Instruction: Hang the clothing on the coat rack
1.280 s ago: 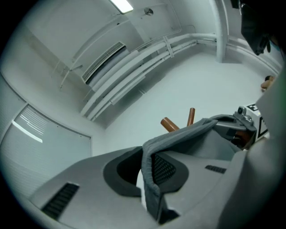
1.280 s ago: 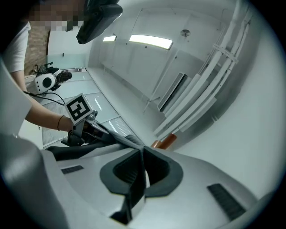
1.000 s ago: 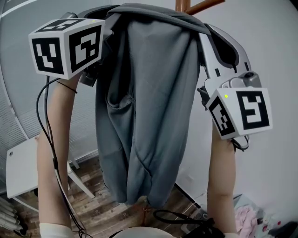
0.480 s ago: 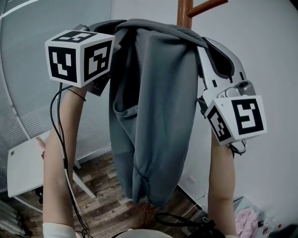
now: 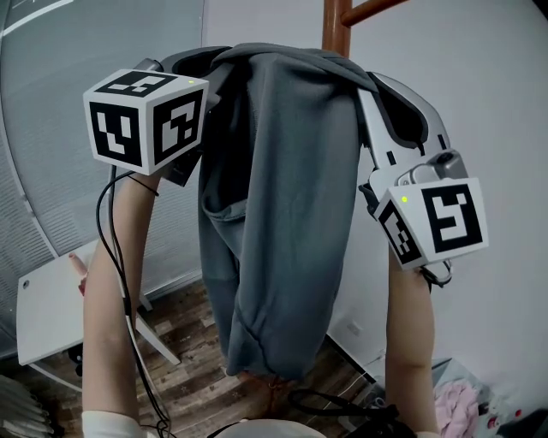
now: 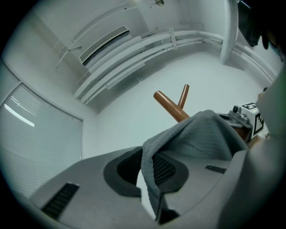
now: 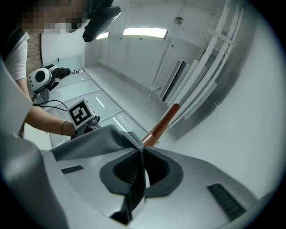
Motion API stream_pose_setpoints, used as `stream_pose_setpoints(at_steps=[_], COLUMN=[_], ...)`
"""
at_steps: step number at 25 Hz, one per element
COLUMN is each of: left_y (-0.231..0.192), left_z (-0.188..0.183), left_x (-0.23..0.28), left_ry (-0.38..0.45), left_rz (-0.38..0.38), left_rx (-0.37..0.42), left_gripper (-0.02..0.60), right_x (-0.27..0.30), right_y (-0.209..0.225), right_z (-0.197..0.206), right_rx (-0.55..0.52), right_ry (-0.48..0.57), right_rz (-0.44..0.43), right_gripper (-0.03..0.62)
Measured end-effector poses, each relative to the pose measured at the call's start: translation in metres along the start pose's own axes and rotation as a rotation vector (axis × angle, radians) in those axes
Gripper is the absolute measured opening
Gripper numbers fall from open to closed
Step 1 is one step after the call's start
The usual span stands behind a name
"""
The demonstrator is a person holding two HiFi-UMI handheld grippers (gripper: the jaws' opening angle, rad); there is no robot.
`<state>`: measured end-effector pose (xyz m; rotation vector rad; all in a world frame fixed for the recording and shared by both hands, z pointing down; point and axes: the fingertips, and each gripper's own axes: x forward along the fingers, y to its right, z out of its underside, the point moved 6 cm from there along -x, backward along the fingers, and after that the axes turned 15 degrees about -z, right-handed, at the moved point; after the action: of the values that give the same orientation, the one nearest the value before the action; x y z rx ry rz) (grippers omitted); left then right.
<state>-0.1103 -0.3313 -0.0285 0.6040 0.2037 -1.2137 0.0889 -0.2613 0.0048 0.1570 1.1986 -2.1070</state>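
the grey fabric garment (image 5: 274, 214) is hanging as one long soft drape between the two raised grippers. its long axis is running straight up and down, with the bunched top edge sitting high by the rack and the loose hem pointing down at the wooden plank floor (image 5: 184, 376). compared with a second ago it is sitting a little further right in the head view and looking narrower, its folds gathering closer together.

the brown wooden coat rack (image 5: 335, 24) is rising just behind the top fold, its slanted peg sticking out to the right above the cloth; whether the cloth is touching the wood i cannot tell. a white table (image 5: 43, 312) is standing low at the left.

the left gripper (image 6: 148, 172) is pinching the garment's top edge, its jaws standing narrow with a grey fold pressed between the dark pads. the right gripper (image 7: 140, 172) is clamping the other end the same way, jaws nearly together on a thin fold.

the left marker cube (image 5: 145, 115) is now sitting further right and lower than a second ago. a black cable (image 5: 111, 257) is trailing down along the left forearm.
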Motion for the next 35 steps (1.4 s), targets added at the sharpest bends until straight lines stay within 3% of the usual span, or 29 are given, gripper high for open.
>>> stream_pose_setpoints(at_steps=[17, 35], left_y=[0.013, 0.028], left_z=[0.043, 0.053], left_x=[-0.019, -0.035], left_ry=[-0.026, -0.01], left_rz=[0.026, 0.065], left_rx=[0.004, 0.026], left_gripper=[0.04, 0.038], right_x=[-0.005, -0.007], right_y=[-0.027, -0.044], right_z=[0.025, 0.025], right_rx=[0.032, 0.042], right_ry=[-0.02, -0.013], right_rz=[-0.012, -0.043], right_gripper=[0.023, 0.023])
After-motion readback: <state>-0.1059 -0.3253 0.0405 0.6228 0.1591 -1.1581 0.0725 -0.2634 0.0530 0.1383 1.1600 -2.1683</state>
